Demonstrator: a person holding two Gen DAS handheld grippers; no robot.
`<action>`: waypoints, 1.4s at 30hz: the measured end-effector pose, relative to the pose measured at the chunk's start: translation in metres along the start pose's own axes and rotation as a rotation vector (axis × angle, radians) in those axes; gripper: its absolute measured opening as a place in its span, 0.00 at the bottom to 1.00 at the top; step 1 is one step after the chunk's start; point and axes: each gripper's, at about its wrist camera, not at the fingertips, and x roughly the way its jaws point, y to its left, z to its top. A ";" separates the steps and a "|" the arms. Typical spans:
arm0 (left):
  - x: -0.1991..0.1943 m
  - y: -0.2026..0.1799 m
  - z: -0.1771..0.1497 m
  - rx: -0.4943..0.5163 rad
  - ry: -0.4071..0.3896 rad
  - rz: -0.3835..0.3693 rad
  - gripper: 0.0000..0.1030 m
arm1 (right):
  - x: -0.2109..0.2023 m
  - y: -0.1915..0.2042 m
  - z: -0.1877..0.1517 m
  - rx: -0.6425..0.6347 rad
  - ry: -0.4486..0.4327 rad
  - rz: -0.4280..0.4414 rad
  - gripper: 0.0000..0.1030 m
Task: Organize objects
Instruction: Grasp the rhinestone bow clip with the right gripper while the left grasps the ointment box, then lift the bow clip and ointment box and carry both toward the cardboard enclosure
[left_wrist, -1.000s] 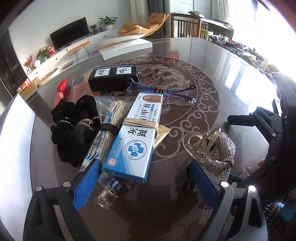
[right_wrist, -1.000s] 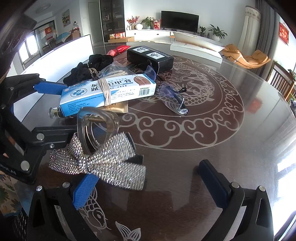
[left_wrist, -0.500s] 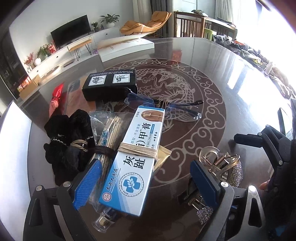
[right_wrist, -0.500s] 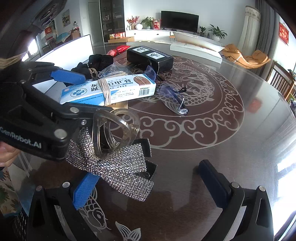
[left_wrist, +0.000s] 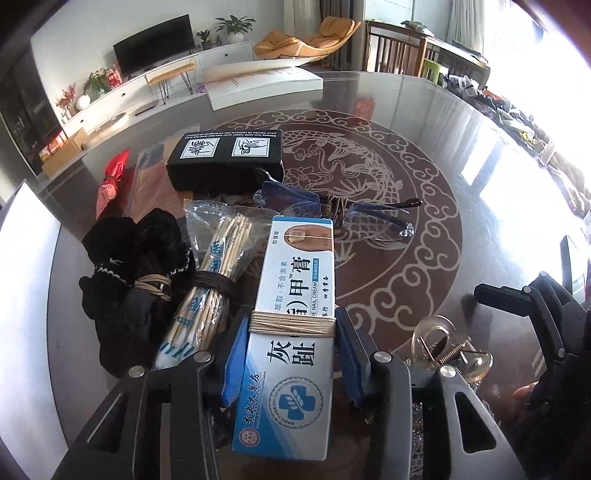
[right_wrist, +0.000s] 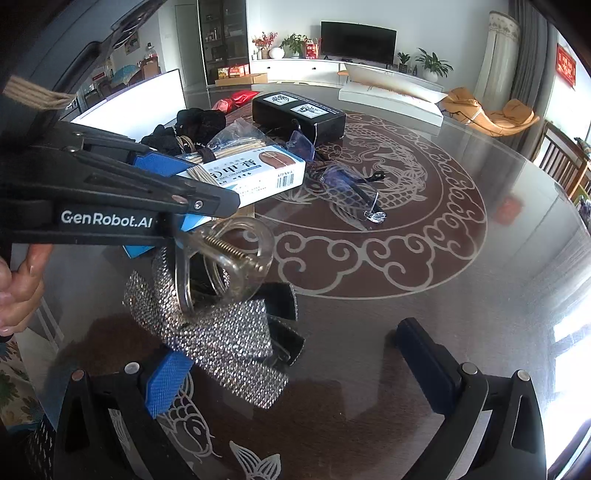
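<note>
On the glass-topped table, the black gloves tied with cord lie furthest left, then a bagged bundle of wooden sticks. Next comes the blue-and-white nail cream box, wound with string: the left gripper has just been closing and its blue pads now press both long sides of it. Beyond sit a black box and folded glasses. Rightward, a clear clamp rests on a rhinestone strap, beside the right gripper, jaws wide apart, gripping nothing.
</note>
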 end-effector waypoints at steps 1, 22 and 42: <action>-0.004 0.000 -0.003 -0.009 -0.012 -0.005 0.43 | 0.000 0.000 0.000 0.000 0.000 0.000 1.00; -0.083 0.108 -0.135 -0.415 -0.100 0.175 0.43 | 0.000 -0.001 0.000 0.002 0.000 -0.003 1.00; -0.042 0.111 -0.142 -0.377 -0.037 0.209 1.00 | 0.001 -0.002 0.001 0.006 0.000 -0.007 1.00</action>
